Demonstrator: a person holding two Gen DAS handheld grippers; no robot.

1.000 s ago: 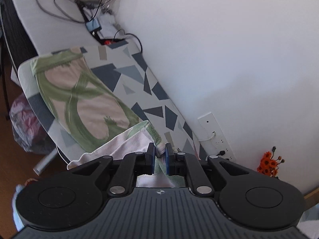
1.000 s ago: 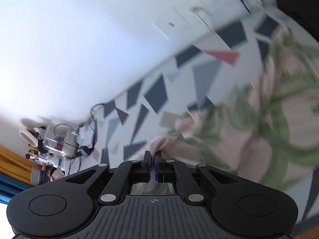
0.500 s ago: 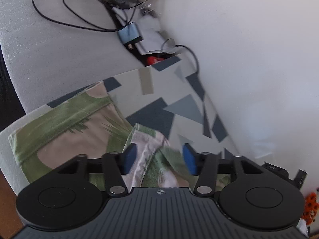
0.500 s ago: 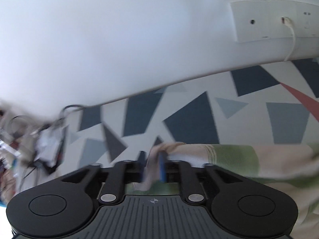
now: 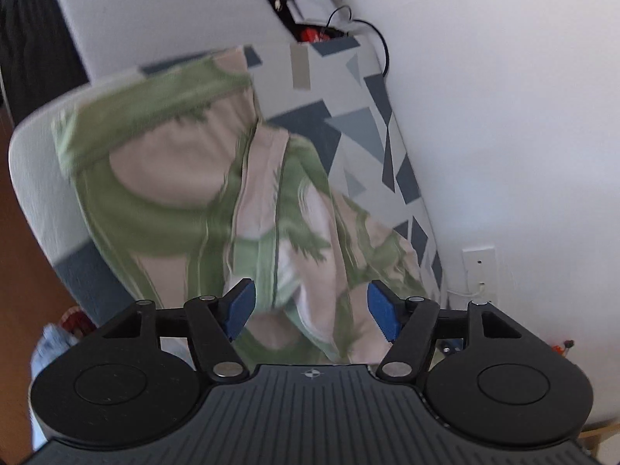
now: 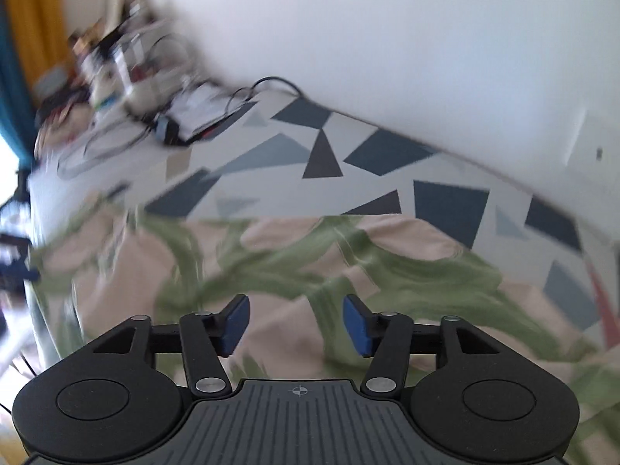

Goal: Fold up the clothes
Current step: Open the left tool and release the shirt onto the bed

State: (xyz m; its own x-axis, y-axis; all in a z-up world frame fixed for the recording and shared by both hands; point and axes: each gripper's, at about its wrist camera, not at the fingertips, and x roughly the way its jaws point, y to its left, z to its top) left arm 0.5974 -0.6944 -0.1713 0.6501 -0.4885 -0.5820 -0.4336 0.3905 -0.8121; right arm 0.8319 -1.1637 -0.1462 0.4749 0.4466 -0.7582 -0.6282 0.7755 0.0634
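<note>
A pink garment with a green leaf print (image 5: 193, 193) lies folded over itself on an ironing board with a grey and blue triangle cover (image 5: 348, 124). My left gripper (image 5: 310, 306) is open and empty just above the garment's near part. The garment also fills the lower half of the right wrist view (image 6: 310, 263), lying on the same board (image 6: 387, 155). My right gripper (image 6: 296, 321) is open and empty above the cloth. Both views are blurred by motion.
A white wall (image 5: 503, 116) runs along the board's far side, with a socket plate (image 5: 478, 267). A white table (image 5: 174, 11) beyond the board's end carries black cables and small clutter (image 6: 166, 89). Wooden floor (image 5: 23, 271) shows at left.
Both grippers held corners of the garment a second ago. They carried the cloth over and let go; both now stand open and have drawn back above the folded garment.
</note>
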